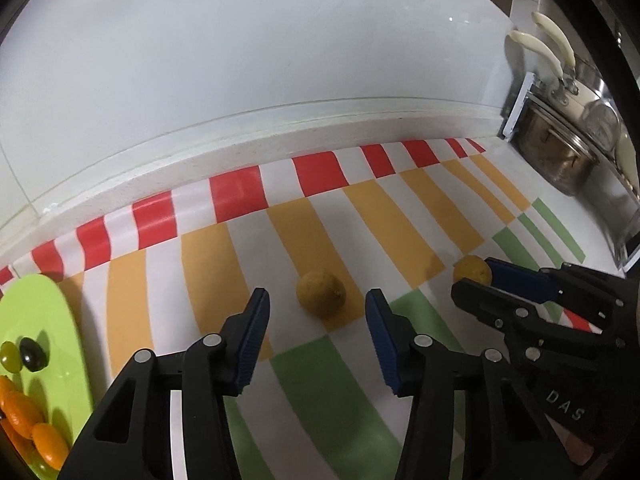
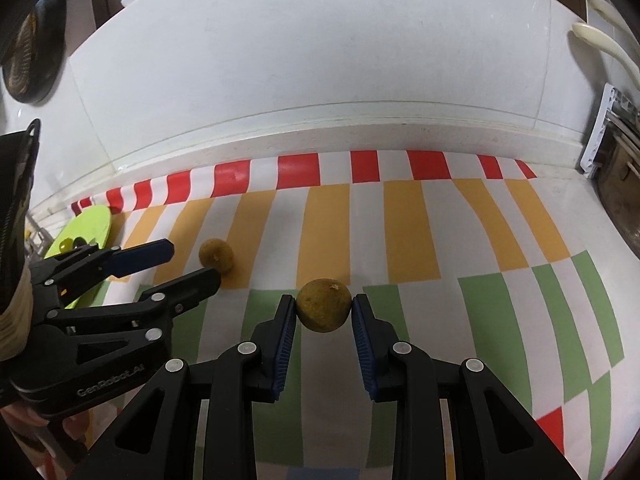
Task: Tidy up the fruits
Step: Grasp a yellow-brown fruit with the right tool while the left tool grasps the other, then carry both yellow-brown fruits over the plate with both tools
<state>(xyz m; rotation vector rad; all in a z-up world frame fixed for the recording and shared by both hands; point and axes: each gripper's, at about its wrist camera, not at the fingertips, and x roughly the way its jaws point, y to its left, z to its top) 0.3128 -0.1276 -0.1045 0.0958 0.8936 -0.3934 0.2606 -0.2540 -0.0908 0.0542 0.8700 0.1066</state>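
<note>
So the left wrist camera gets stuff the right one barely catches: the green plate (image 1: 48,320) at the far left with a green olive-looking thing, a dark one beside it, and some small orange fruits (image 1: 36,428) piled at its near end, plus a steel pot (image 1: 560,152) with cream handles off in the right corner. The right wrist camera only shows that plate as a small sliver at the left, with a dark round pan (image 2: 36,48) hanging on the wall up top. What the right view does give you is the clear look at the grip: the right gripper (image 2: 324,308) has its blue pads pressed on both sides of a brownish-yellow round fruit (image 2: 324,305), over the green-striped part of the tablecloth (image 2: 400,232). From the left view you just see that fruit poking out at its tips. The left gripper (image 1: 316,304) is tilted down toward the table, jaws apart and not touching anything, with a second round fruit (image 1: 321,293) sitting on an orange stripe just beyond the tips, roughly lined up with the gap. From the right view that gripper comes in from the left side with the fruit right at its fingertips, and a patterned sleeve (image 2: 16,208) shows behind it. Both grippers sit side by side, close together.
</note>
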